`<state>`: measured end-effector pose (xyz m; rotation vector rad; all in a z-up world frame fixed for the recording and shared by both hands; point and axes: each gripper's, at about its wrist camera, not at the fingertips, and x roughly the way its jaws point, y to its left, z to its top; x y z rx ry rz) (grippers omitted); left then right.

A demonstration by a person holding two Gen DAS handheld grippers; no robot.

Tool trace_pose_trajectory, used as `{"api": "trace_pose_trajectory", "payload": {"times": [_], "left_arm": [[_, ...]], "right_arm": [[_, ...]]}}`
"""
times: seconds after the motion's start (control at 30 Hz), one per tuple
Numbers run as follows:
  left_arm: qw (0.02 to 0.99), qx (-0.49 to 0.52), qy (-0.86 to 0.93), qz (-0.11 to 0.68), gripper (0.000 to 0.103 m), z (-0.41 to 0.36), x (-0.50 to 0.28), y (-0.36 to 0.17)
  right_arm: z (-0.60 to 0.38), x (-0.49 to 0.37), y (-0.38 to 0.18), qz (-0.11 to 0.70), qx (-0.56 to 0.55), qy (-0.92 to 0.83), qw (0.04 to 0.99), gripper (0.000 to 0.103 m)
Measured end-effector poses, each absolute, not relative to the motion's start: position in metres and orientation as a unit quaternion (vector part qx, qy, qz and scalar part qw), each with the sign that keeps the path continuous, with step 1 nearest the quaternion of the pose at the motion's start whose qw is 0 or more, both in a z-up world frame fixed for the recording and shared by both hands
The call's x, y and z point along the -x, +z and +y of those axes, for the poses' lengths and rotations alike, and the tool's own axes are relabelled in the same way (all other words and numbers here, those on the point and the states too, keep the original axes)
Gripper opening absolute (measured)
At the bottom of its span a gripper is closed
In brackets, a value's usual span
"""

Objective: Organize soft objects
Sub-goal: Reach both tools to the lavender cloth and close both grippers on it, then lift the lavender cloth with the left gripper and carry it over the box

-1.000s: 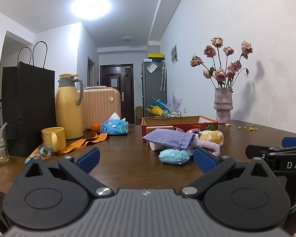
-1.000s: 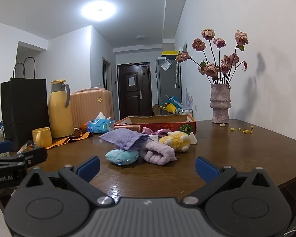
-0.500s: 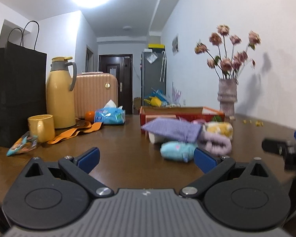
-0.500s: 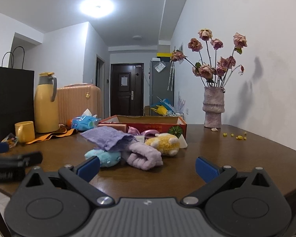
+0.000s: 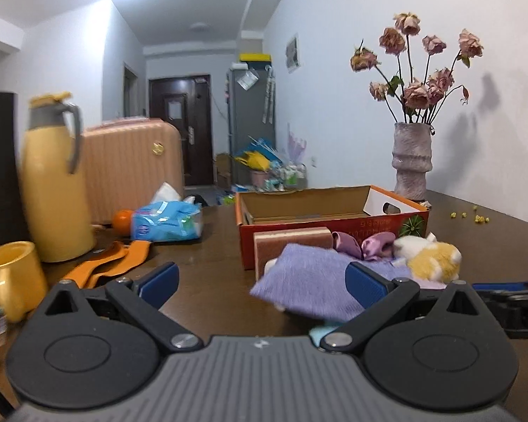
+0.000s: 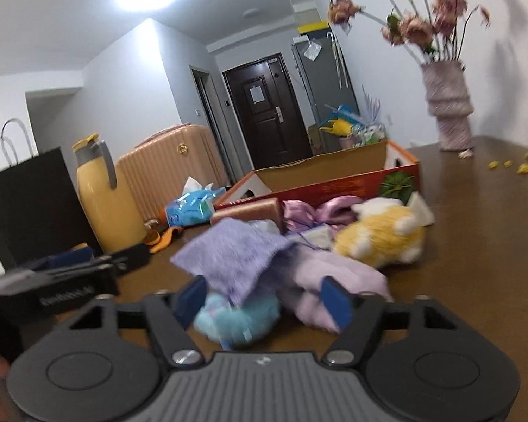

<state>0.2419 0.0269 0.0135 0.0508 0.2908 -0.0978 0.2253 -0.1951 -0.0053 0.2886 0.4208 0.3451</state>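
A pile of soft things lies before the open red cardboard box [image 5: 334, 223] [image 6: 320, 179]. It holds a purple cloth [image 5: 306, 285] [image 6: 232, 260], a blue plush [image 6: 239, 316], a lilac fuzzy piece [image 6: 331, 274], a yellow plush [image 5: 429, 258] [image 6: 380, 235] and a satin bow [image 5: 366, 246]. My right gripper [image 6: 264, 300] is low over the pile with its jaws closing. The blue plush and the cloth's edge lie between them, and the pads do not press. My left gripper [image 5: 262, 281] is open just left of the cloth. It appears in the right wrist view as the left gripper [image 6: 70, 274].
On the brown table's left side stand a yellow thermos [image 5: 52, 183], a yellow mug [image 5: 10, 277], an orange strap [image 5: 102, 267] and a blue tissue pack [image 5: 165, 221]. A vase of dried roses [image 5: 412, 161] and yellow crumbs [image 5: 471, 216] are at the right. A black bag [image 6: 28, 204] stands far left.
Both grippers have moved forward to the pile, which now looms large. The right gripper's jaws have narrowed and its view has tilted. The left gripper's jaws remain wide.
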Motion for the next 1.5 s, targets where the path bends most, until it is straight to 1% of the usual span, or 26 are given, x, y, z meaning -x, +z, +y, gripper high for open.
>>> {"api": "trace_pose_trajectory", "payload": {"times": [0.07, 0.13, 0.17, 0.2, 0.23, 0.27, 0.33, 0.37, 0.4, 0.5, 0.57, 0.63, 0.7, 0.8, 0.9, 1.0, 1.03, 1.07, 1.1, 1.17, 1.2, 1.23, 1.27, 1.3, 1.37, 1.5], "left_arm": [[0.982, -0.012, -0.062, 0.179, 0.094, 0.03, -0.27, 0.016], [0.974, 0.022, -0.091, 0.207, 0.083, 0.037, -0.295, 0.015], [0.969, 0.041, -0.103, 0.221, 0.079, 0.041, -0.305, 0.012], [0.963, 0.058, -0.112, 0.238, 0.073, 0.043, -0.314, 0.009], [0.958, 0.073, -0.113, 0.253, 0.067, 0.045, -0.322, 0.005], [0.954, 0.086, -0.115, 0.264, 0.063, 0.047, -0.326, 0.001], [0.951, 0.1, -0.117, 0.268, 0.036, 0.049, -0.328, -0.003], [0.952, 0.101, -0.117, 0.266, 0.029, 0.05, -0.326, -0.003], [0.951, 0.103, -0.118, 0.265, 0.017, 0.05, -0.323, -0.002], [0.951, 0.108, -0.13, 0.258, 0.011, 0.05, -0.305, 0.009], [0.955, 0.107, -0.133, 0.244, 0.01, 0.048, -0.288, 0.021], [0.956, 0.114, -0.139, 0.23, 0.006, 0.045, -0.266, 0.032], [0.954, 0.125, -0.15, 0.228, 0.006, 0.041, -0.243, 0.039], [0.948, 0.129, -0.168, 0.237, 0.006, 0.03, -0.204, 0.037], [0.941, 0.125, -0.181, 0.255, 0.006, 0.021, -0.17, 0.023], [0.935, 0.121, -0.173, 0.285, 0.006, 0.017, -0.152, 0.005], [0.935, 0.121, -0.168, 0.288, 0.008, 0.017, -0.149, 0.001], [0.938, 0.118, -0.157, 0.286, 0.008, 0.017, -0.146, -0.002], [0.943, 0.105, -0.147, 0.279, 0.01, 0.017, -0.145, -0.002], [0.954, 0.079, -0.129, 0.261, 0.018, 0.017, -0.145, 0.0], [0.959, 0.071, -0.12, 0.248, 0.036, 0.018, -0.148, 0.004], [0.962, 0.067, -0.117, 0.238, 0.062, 0.021, -0.151, 0.005], [0.965, 0.064, -0.109, 0.231, 0.069, 0.022, -0.157, 0.008], [0.967, 0.06, -0.103, 0.224, 0.072, 0.024, -0.163, 0.009], [0.969, 0.057, -0.098, 0.221, 0.071, 0.027, -0.182, 0.01], [0.964, 0.077, -0.108, 0.231, 0.069, 0.033, -0.227, 0.009]], "right_arm": [[-0.187, -0.246, -0.005, 0.212, -0.145, 0.175, 0.951, 0.061], [-0.181, -0.261, -0.006, 0.213, -0.139, 0.173, 0.952, 0.058], [-0.177, -0.269, -0.008, 0.218, -0.138, 0.17, 0.951, 0.051], [-0.176, -0.276, -0.01, 0.221, -0.139, 0.17, 0.95, 0.041], [-0.175, -0.282, -0.012, 0.224, -0.141, 0.171, 0.949, 0.037], [-0.175, -0.289, -0.016, 0.23, -0.142, 0.168, 0.948, 0.031], [-0.177, -0.296, -0.02, 0.239, -0.15, 0.167, 0.945, 0.023], [-0.179, -0.298, -0.021, 0.24, -0.154, 0.165, 0.944, 0.014], [-0.181, -0.298, -0.021, 0.24, -0.157, 0.165, 0.944, 0.012], [-0.184, -0.295, -0.014, 0.23, -0.159, 0.182, 0.943, 0.005], [-0.186, -0.285, -0.003, 0.213, -0.155, 0.194, 0.945, 0.005], [-0.19, -0.271, 0.008, 0.193, -0.147, 0.208, 0.947, 0.005], [-0.196, -0.258, 0.016, 0.19, -0.138, 0.232, 0.944, 0.004], [-0.206, -0.235, 0.017, 0.207, -0.129, 0.244, 0.939, 0.004], [-0.216, -0.209, 0.01, 0.228, -0.121, 0.246, 0.934, 0.004], [-0.22, -0.19, -0.002, 0.247, -0.112, 0.245, 0.931, 0.004], [-0.221, -0.186, -0.006, 0.253, -0.108, 0.239, 0.931, 0.004], [-0.222, -0.183, -0.009, 0.255, -0.107, 0.231, 0.933, 0.007], [-0.224, -0.181, -0.01, 0.253, -0.109, 0.223, 0.935, 0.012], [-0.228, -0.179, -0.011, 0.245, -0.114, 0.196, 0.943, 0.016], [-0.229, -0.18, -0.01, 0.243, -0.117, 0.191, 0.944, 0.018], [-0.231, -0.181, -0.01, 0.239, -0.122, 0.189, 0.945, 0.019], [-0.232, -0.182, -0.009, 0.233, -0.128, 0.188, 0.946, 0.027], [-0.232, -0.184, -0.009, 0.23, -0.13, 0.187, 0.946, 0.037], [-0.228, -0.189, -0.009, 0.222, -0.132, 0.185, 0.948, 0.044], [-0.219, -0.206, -0.01, 0.219, -0.13, 0.187, 0.949, 0.043]]}}
